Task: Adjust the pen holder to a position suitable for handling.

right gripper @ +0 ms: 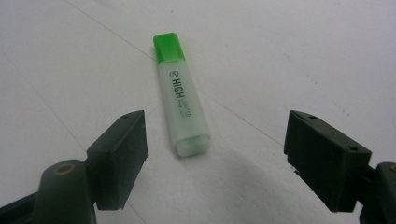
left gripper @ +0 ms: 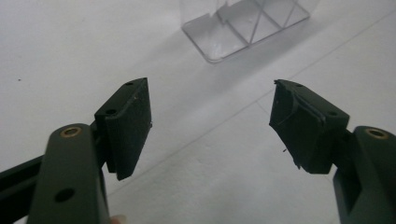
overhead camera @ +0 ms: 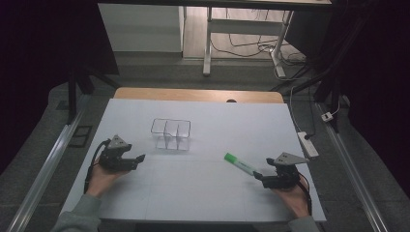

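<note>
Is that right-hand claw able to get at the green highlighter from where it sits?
Probably yes. The right claw stands open, with the green highlighter lying flat on the white table just ahead of it and nothing between them.

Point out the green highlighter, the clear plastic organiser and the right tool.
green highlighter [right gripper: 183, 100]: right gripper view, on its pale barrel.
clear plastic organiser [overhead camera: 170, 133]: high view, on its middle divider.
right tool [overhead camera: 256, 175]: high view, at its jaw tips.

Grey floor [overhead camera: 145, 72]; white desk legs [overhead camera: 207, 48]
</note>
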Demonstrator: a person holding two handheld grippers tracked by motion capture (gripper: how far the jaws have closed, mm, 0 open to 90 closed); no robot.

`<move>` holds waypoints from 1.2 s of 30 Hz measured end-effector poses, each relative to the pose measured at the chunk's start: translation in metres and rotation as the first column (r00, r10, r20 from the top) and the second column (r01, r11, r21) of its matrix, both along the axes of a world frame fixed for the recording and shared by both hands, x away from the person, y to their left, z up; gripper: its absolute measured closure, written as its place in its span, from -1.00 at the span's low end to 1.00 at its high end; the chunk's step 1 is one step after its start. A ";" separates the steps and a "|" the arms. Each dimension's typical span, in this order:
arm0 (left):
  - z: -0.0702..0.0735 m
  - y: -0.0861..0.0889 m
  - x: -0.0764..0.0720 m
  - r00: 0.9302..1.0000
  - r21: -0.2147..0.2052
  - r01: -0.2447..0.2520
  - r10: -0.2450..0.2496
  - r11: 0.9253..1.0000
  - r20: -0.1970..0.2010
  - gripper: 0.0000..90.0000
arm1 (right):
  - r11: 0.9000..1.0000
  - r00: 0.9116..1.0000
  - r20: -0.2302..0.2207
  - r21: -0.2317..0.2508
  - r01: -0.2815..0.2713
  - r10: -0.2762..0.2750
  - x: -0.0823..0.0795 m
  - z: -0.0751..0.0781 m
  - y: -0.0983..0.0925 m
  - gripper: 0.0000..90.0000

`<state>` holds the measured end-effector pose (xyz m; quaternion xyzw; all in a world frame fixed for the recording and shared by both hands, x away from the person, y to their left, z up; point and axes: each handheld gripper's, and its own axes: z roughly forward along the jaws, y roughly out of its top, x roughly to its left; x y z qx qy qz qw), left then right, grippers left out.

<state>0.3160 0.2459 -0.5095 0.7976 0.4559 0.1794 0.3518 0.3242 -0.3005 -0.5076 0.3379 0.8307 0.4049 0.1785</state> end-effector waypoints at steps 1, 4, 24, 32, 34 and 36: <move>-0.001 0.001 0.003 1.000 0.001 -0.003 0.003 1.000 0.000 -0.34 | 1.000 1.000 0.000 -0.001 0.000 0.000 0.000 0.000 0.000 -0.53; -0.001 0.002 0.008 1.000 0.004 -0.010 0.010 1.000 -0.004 -0.32 | 1.000 1.000 -0.006 -0.003 -0.002 0.002 0.001 -0.001 0.001 -0.53; -0.004 -0.004 0.056 1.000 -0.001 -0.030 0.030 1.000 -0.003 -0.07 | 1.000 1.000 -0.005 -0.006 0.005 -0.005 0.000 -0.001 0.000 -0.52; -0.005 -0.009 0.071 0.999 -0.016 -0.037 0.037 0.999 -0.001 0.19 | 1.000 1.000 -0.004 -0.005 0.010 -0.010 0.000 -0.002 0.000 -0.52; -0.007 -0.011 0.072 0.999 -0.009 -0.033 0.033 0.999 -0.005 0.26 | 1.000 1.000 -0.007 -0.011 0.009 -0.009 0.000 -0.001 0.000 -0.52; -0.008 -0.012 0.073 1.000 -0.003 -0.025 0.025 1.000 -0.010 0.34 | 1.000 1.000 -0.005 -0.007 0.010 -0.010 0.000 -0.002 0.000 -0.52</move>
